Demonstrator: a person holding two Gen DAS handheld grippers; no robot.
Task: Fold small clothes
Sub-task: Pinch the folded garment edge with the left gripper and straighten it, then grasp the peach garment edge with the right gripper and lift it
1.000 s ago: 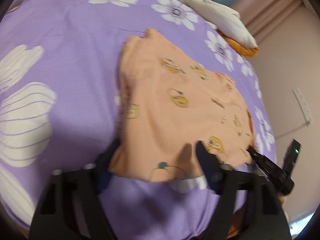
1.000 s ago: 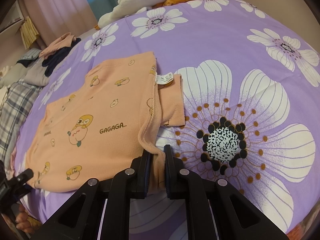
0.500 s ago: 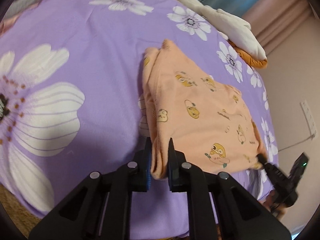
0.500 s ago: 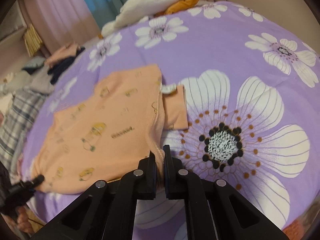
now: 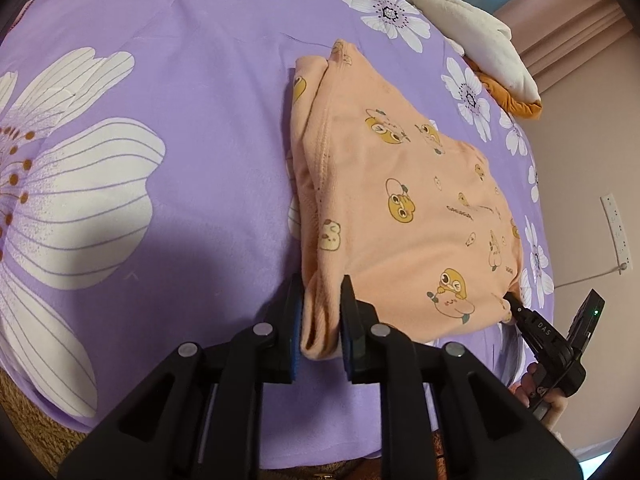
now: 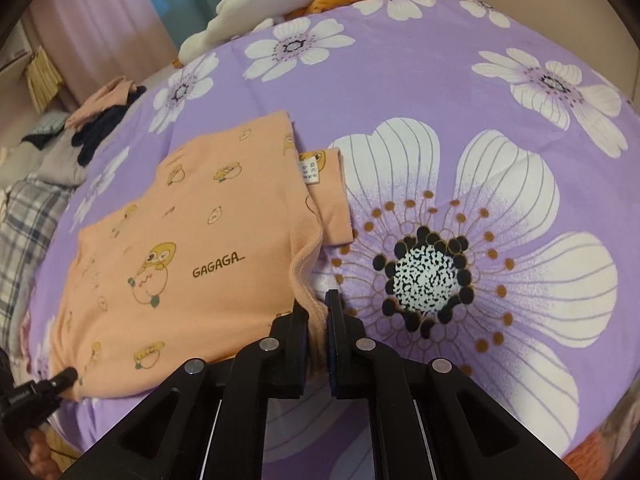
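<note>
An orange child's shirt (image 5: 400, 208) with cartoon prints lies flat on the purple flowered bedsheet (image 5: 180, 120), one sleeve folded in. My left gripper (image 5: 320, 320) has a bunched fold of the shirt's near corner between its blue pads; its jaws are opening, and the cloth still fills the gap and touches both pads. In the right wrist view the shirt (image 6: 192, 264) shows "GAGAGA" lettering and a white label. My right gripper (image 6: 318, 320) is shut on the ribbed hem at its near corner. Each gripper shows in the other's view: the right gripper (image 5: 516, 304) and the left gripper (image 6: 60, 378).
A white and orange plush toy (image 6: 288, 4) lies at the bed's far end. A pile of clothes, some plaid (image 6: 32, 216), sits at the left. A wall socket (image 5: 616, 228) is on the pink wall beside the bed. The mattress edge runs just below both grippers.
My left gripper went from wide open at the shirt's near edge to closed on a fold of its corner, then widened slightly. The right gripper kept its hold on the hem.
</note>
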